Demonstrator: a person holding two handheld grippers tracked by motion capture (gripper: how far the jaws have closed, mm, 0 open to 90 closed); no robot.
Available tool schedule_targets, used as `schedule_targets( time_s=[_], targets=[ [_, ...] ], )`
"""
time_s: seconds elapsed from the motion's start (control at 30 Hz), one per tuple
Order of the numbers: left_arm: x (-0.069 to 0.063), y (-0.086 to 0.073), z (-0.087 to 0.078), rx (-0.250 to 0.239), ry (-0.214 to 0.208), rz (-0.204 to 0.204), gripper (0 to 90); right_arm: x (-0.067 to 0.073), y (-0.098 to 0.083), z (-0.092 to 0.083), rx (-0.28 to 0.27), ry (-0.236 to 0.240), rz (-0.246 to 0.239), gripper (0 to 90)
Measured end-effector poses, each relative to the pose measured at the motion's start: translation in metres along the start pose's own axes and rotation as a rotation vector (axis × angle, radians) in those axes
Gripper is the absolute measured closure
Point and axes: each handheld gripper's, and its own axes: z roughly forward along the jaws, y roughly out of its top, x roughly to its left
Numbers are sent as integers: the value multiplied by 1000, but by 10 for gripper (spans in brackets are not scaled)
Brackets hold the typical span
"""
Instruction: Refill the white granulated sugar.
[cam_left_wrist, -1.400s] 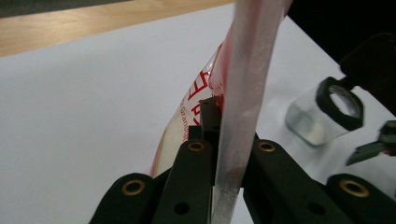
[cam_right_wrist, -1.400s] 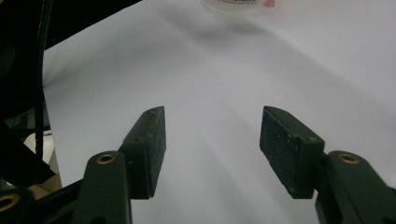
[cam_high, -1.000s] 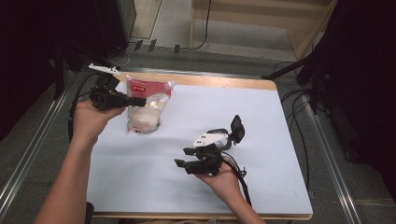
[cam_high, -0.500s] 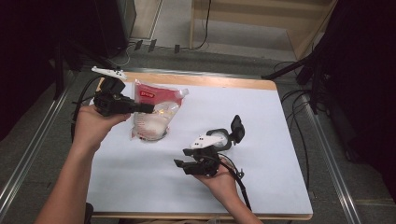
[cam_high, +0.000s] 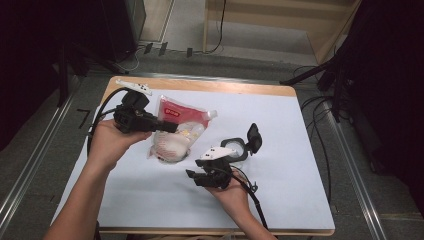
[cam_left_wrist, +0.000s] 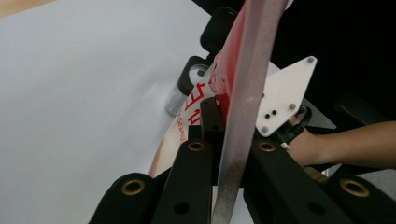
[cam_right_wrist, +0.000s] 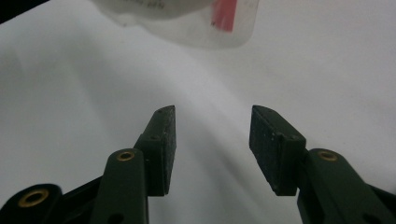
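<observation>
So the person's got the left gripper (cam_high: 167, 126) clamped tight on the edge of a red-and-clear pouch (cam_high: 175, 132), and you can see it really well in the left gripper view, where the flat sealed edge of the pouch (cam_left_wrist: 238, 107) runs straight up between the two black jaws, which are pinched right onto it. From the high view the pouch hangs off that gripper over the left half of the white table (cam_high: 280, 130), red printed top toward the far side, the see-through bottom with pale lumpy stuff in it sagging down toward the mat (can't tell if the bottom actually touches the surface). Over on the other side, the right gripper (cam_high: 192, 176) sits low near the middle of the table, jaws about halfway apart and just been closing a bit, with nothing between them; in the right gripper view the gap (cam_right_wrist: 212, 149) is just bare white surface, and the clear end of the pouch (cam_right_wrist: 187, 21) floats a little way ahead of the pads. Just beside that hand there's a small glass jar (cam_high: 234, 149) with its black flip lid (cam_high: 253, 137) standing open, near the pouch but not touching it.
</observation>
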Motion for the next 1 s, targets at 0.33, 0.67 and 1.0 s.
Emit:
schedule_targets(
  time_s=[0.33, 0.67, 1.0],
  targets=[
    [-8, -3, 11, 23, -95, -59, 900, -1, -5, -4, -74, -46, -22, 575],
    [-5, -5, 15, 30, -147, -113, 900, 0, -13, -1, -109, -73, -28, 593],
    [0, -6, 16, 7, -170, -146, 900, 13, -13, -1, -112, -57, -106, 626]
  ],
)
